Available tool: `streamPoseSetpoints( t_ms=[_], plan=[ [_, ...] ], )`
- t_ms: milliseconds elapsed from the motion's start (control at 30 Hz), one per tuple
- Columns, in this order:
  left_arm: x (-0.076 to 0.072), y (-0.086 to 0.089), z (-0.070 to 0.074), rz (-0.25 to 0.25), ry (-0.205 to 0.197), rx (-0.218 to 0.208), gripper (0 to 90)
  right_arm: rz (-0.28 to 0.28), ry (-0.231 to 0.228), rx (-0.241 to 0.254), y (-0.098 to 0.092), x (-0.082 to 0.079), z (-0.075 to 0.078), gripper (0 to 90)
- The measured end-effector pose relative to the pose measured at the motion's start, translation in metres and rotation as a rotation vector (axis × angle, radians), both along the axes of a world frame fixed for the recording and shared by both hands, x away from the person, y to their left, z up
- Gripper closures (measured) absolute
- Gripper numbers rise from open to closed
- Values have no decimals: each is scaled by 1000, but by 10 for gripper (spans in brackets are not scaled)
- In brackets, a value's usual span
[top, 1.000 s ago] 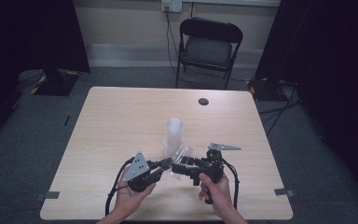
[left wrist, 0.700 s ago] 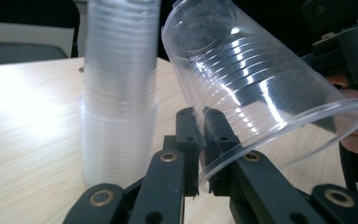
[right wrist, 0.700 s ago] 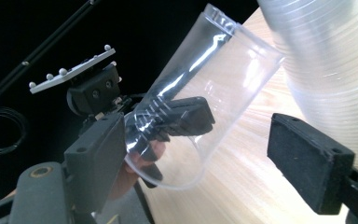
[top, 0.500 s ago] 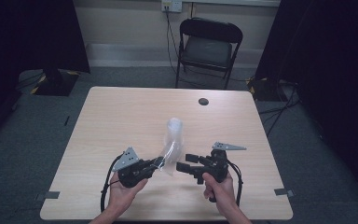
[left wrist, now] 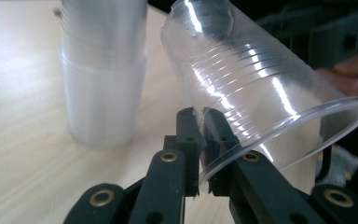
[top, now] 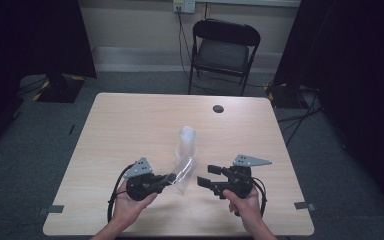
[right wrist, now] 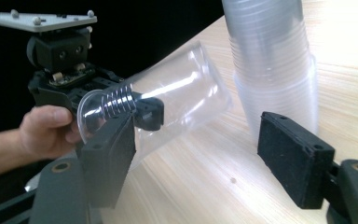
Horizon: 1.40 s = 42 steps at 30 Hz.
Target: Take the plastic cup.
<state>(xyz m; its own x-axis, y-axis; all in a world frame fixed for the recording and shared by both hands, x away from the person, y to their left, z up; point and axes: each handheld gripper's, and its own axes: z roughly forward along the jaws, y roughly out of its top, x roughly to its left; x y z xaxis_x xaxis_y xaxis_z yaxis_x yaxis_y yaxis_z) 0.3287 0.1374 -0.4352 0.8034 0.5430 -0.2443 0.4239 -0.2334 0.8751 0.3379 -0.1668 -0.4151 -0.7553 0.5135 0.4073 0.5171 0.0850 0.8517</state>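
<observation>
Plastic cup (left wrist: 261, 93) rim pinched, left claw (top: 170, 178) level | right claw (top: 203, 181) closing, empty, level

Right hand-held gripper (top: 203, 176) released the cup (top: 182, 175), jaws closing.

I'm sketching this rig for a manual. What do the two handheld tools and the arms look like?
Both are black, boxy and handheld: the left tool and right tool each carry a grey three-cornered plate on top, two flat black jaws with brass-coloured pivot rivets, and a trailing black cable. The forearms are bare, no sleeves.
</observation>
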Motion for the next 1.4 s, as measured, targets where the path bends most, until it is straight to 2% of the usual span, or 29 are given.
streamPoseSetpoints(
  t_ms=[133, 267, 467, 533, 600, 667, 700, 767, 867, 1033, 1167, 1233, 1300, 1333, 1367, 1400],
  plan=[
    [0, -5, -1, -31, 48, 64, 861, 18, -22, -47, -2, -3, -2, 265],
    [1, -10, -2, -78, 66, 117, 863, 40, -41, -91, -1, -5, -4, 253],
    [3, -14, -2, -113, 99, 134, 863, 83, -74, -150, 2, -9, -2, 254],
    [3, -15, -3, -124, 109, 153, 863, 81, -88, -170, 3, -9, -2, 234],
    [3, -17, -4, -140, 119, 190, 862, 95, -104, -186, 3, -10, -2, 231],
    [3, -18, -4, -151, 143, 210, 863, 105, -127, -211, 4, -11, -2, 221],
    [4, -18, -4, -168, 168, 215, 863, 117, -138, -218, 5, -12, -1, 222],
    [5, -19, -4, -171, 175, 232, 863, 137, -151, -233, 6, -14, -2, 231],
    [5, -21, -5, -192, 196, 233, 863, 181, -191, -273, 10, -16, -2, 237],
    [6, -23, -4, -237, 217, 260, 864, 233, -258, -343, 19, -21, -2, 242],
    [8, -24, 1, -252, 227, 269, 865, 285, -321, -399, 27, -27, 1, 249],
    [9, -25, 2, -245, 233, 290, 866, 308, -354, -437, 29, -29, 2, 250],
    [10, -25, 3, -265, 243, 307, 868, 316, -384, -470, 31, -33, 1, 248],
    [8, -27, 3, -242, 250, 300, 869, 323, -400, -484, 31, -34, 0, 249],
    [9, -27, 2, -262, 256, 298, 869, 332, -414, -501, 31, -35, -2, 252],
    [9, -28, 3, -255, 265, 299, 869, 338, -425, -517, 32, -36, -3, 259]
  ],
)
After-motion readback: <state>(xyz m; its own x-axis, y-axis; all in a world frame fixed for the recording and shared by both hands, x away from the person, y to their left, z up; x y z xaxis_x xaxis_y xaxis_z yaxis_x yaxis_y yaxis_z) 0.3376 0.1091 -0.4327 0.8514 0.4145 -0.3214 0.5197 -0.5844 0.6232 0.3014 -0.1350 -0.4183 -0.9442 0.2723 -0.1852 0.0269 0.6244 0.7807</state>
